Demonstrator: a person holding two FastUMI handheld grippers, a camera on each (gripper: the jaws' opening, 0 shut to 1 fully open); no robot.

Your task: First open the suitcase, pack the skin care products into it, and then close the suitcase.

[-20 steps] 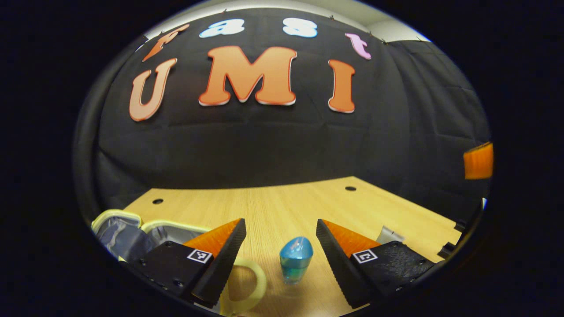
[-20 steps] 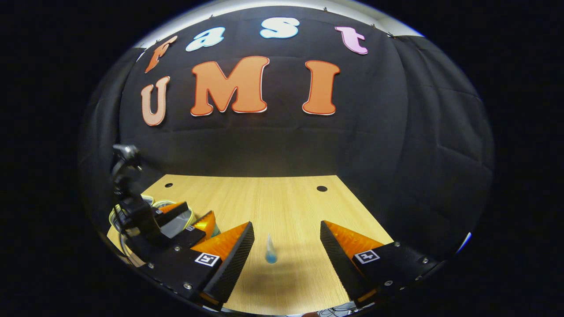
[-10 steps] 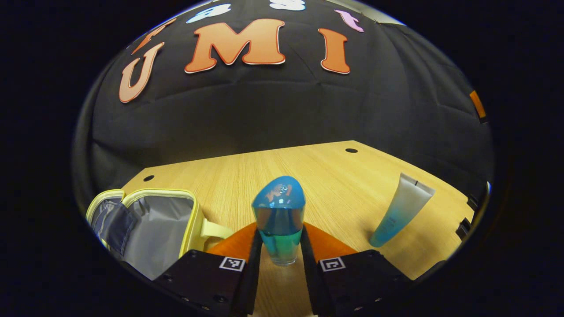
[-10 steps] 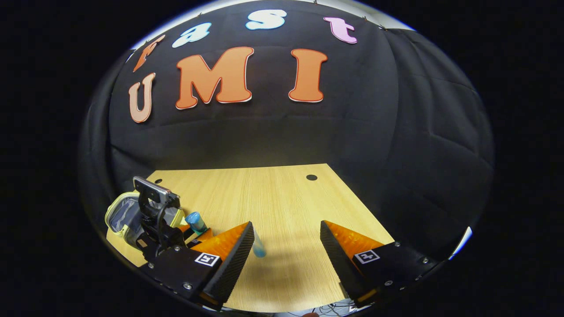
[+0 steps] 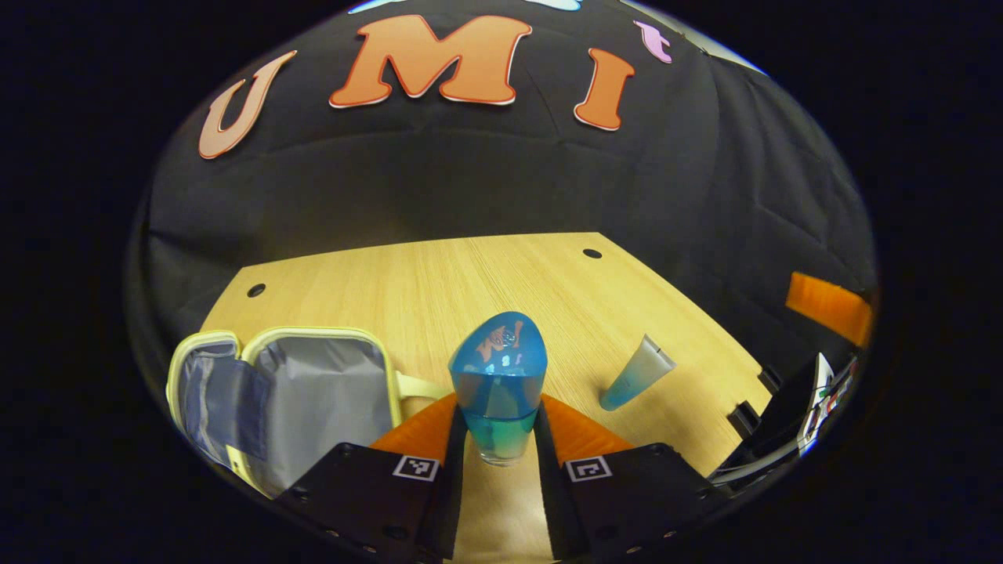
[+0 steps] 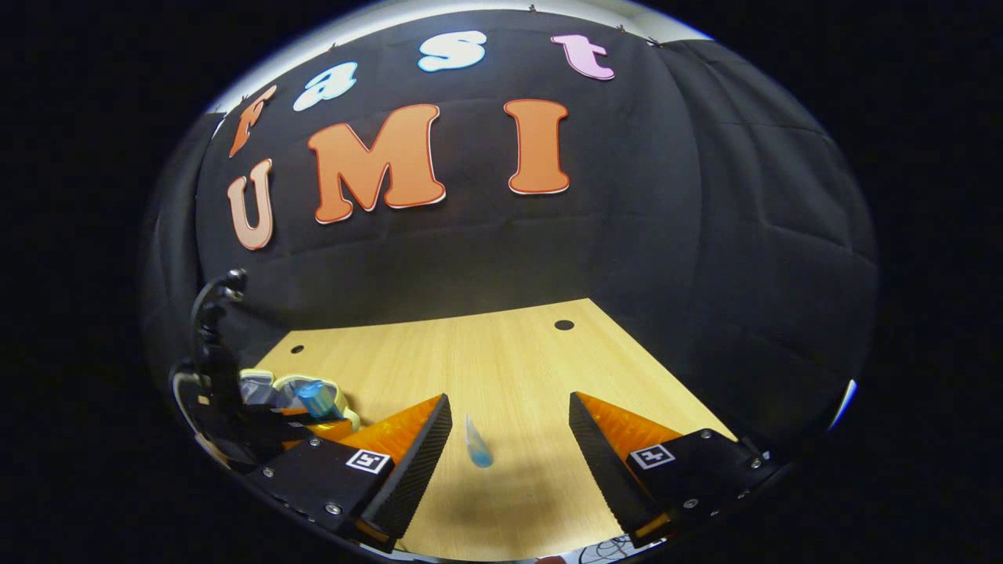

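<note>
In the left gripper view, the left gripper [image 5: 498,439] is holding a small blue bottle [image 5: 498,384] upright, its two fingers [image 5: 450,462] closed in w/ one pressing on each side of the clear lower part. The bottle has a rounded blue cap and blue-green liquid in the bottom. It is sitting above a pale wooden worktop [image 5: 470,274]; can't tell if its base is touching the wood.

To the left of the bottle, a small suitcase [image 5: 313,399] w/ pale yellow trim is lying open on the worktop, its grey lining showing, a darker pocket on the far-left half. A yellow handle [image 5: 419,386] is sticking out from its right side toward the bottle.

To the right, well apart from the bottle, a tube [image 5: 636,373] is standing cap-down and tilted, clear at the top and fading to blue at the base.

In the right gripper view, the right gripper [image 6: 509,439] is hovering over the worktop w/ its fingers [image 6: 419,454] spread wide apart and gripping nothing. The tube [image 6: 476,445] is standing between and beyond the fingers, nearer the left one. At far left in that view, the left gripper [image 6: 302,427] is showing w/ the blue bottle [image 6: 315,398], just in front of the open suitcase [image 6: 262,384].
</note>
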